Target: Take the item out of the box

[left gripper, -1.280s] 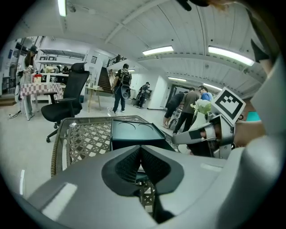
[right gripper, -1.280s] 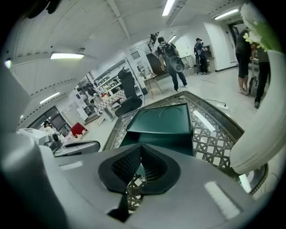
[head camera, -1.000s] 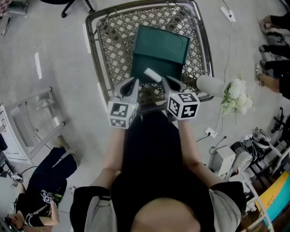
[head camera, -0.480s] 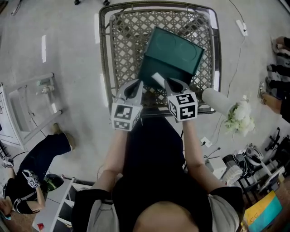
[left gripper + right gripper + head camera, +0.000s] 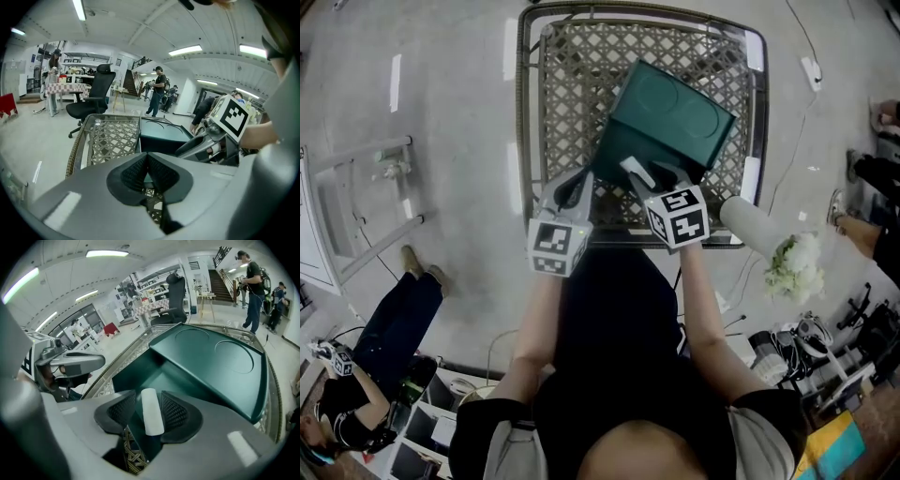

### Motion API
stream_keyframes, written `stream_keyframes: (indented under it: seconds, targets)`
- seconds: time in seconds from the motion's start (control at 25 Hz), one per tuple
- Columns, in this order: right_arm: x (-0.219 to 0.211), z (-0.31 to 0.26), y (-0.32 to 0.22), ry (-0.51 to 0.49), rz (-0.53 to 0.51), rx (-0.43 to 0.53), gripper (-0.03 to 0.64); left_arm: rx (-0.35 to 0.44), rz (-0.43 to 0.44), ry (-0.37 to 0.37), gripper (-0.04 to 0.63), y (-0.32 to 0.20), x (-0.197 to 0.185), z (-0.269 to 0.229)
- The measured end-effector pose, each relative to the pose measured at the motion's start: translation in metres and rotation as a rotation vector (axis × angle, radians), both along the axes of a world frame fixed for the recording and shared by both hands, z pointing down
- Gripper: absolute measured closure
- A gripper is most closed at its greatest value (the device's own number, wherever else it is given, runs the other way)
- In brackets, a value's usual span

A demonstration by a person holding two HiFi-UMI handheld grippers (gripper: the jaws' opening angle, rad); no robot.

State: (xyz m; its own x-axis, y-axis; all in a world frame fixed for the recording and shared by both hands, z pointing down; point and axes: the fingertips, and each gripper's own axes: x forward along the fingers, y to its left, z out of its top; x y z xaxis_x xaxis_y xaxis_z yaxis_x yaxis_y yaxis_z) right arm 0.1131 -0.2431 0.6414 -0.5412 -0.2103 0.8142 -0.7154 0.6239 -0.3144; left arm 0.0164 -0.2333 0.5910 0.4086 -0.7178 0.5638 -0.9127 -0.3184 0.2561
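Note:
A dark green box with its lid tipped back stands on a lattice-top table. The item, a small white cylinder, lies between the jaws of my right gripper over the box's near edge. Those jaws are opening, and in the right gripper view a gap shows between the left pad and the cylinder. In the head view the white cylinder pokes out just ahead of the marker cube. My left gripper hovers beside the box's near left corner, shut and empty, its pads meeting.
The table has a metal rim. A white tube with white flowers lies on the floor to the right. A person crouches at lower left by a metal rack. An office chair and people stand beyond.
The box and table have slid up and right in the head view and look more turned. Both grippers stay at the box's near edge, the white cylinder still at the right gripper's tip.

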Motion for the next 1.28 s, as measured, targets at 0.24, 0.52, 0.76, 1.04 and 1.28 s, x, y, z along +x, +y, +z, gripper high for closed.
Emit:
stream_keyframes:
  seconds: [0.24,0.52,0.76,1.04,1.28]
  targets:
    - [-0.005,0.013,0.004,0.031,-0.056,-0.036,0.425,-0.007,-0.021,0.003,0.588,-0.001,-0.005,0.003]
    - [-0.007,0.029,0.008,0.092,-0.130,-0.034,0.419,-0.031,-0.025,0.007,0.588,0.000,-0.004,0.012]
    - [-0.007,0.036,0.005,0.147,-0.193,-0.021,0.420,-0.030,-0.031,0.001,0.588,0.001,-0.004,0.014]
    - [-0.015,0.039,0.009,0.146,-0.229,-0.063,0.472,-0.035,-0.027,0.000,0.588,0.002,-0.005,0.014]
    - [-0.014,0.043,0.010,0.136,-0.209,-0.104,0.476,-0.040,-0.015,0.003,0.588,0.007,-0.005,0.016]
